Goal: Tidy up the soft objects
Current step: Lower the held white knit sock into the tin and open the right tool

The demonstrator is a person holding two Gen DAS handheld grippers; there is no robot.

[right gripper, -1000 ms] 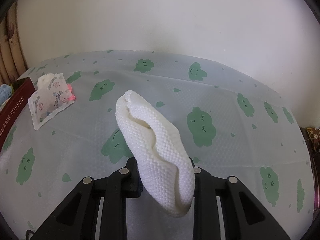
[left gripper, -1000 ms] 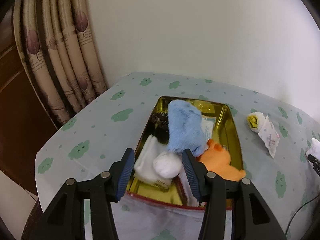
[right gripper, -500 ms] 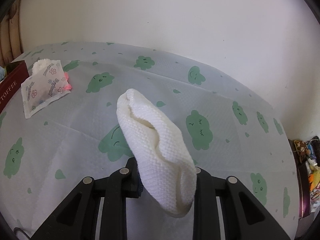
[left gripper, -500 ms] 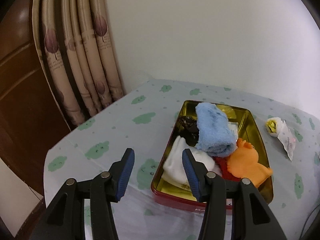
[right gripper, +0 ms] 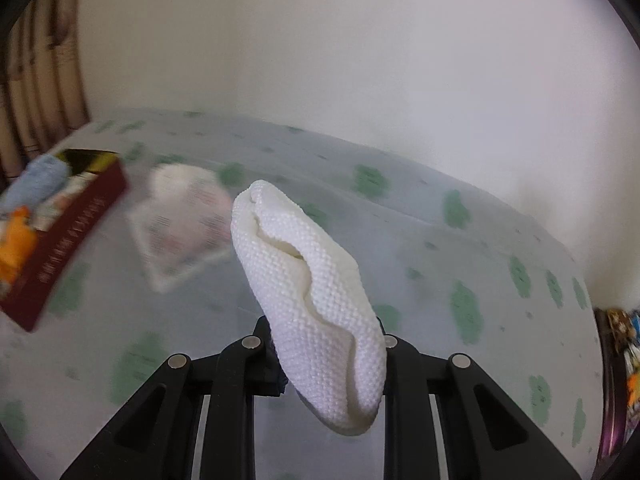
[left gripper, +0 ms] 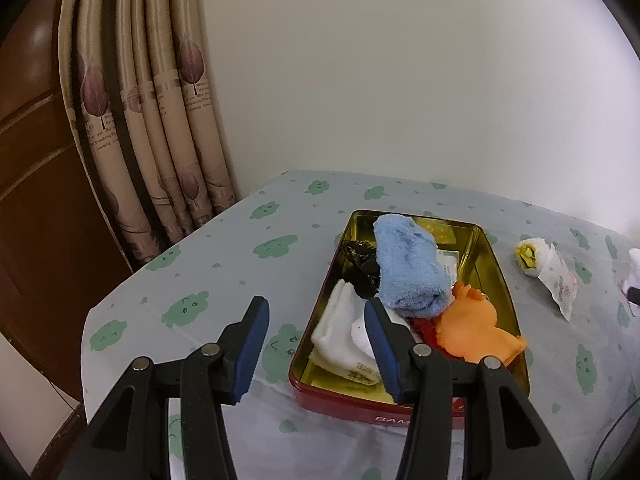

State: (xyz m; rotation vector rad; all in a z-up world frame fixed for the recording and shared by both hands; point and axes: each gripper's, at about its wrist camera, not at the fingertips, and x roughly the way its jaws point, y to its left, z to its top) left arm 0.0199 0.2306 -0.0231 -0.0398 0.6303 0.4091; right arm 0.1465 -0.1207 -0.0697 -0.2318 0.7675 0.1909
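while the right claw [right gripper: 326, 344] pinches a white knitted cloth [right gripper: 308, 292] between its jaws, the cloth stands up and leans away from the camera, held clear above the counter [right gripper: 420, 240]; the left claw [left gripper: 316, 344] hangs spread with nothing between its blue pads [left gripper: 252, 348], above the near left corner of a red tin [left gripper: 400, 410] with a gold inside; within the tin, nearest, lies a folded white cloth [left gripper: 340, 332], and just right of it an orange plush toy [left gripper: 476, 330] with something red beside it; behind these a rolled blue towel [left gripper: 408, 268] rests across the middle, with a dark crumpled thing [left gripper: 360, 258] at its left; beyond the tin's right side, apart from it on the counter's cloud-patterned cover, lies a small white roll with a yellow centre [left gripper: 530, 254], touching a printed packet [left gripper: 560, 286]; farther back a leaf-printed curtain [left gripper: 160, 120] hangs at the left beside a plain wall [left gripper: 400, 80]; the right wrist view is blurred, showing tin and packet at its left.
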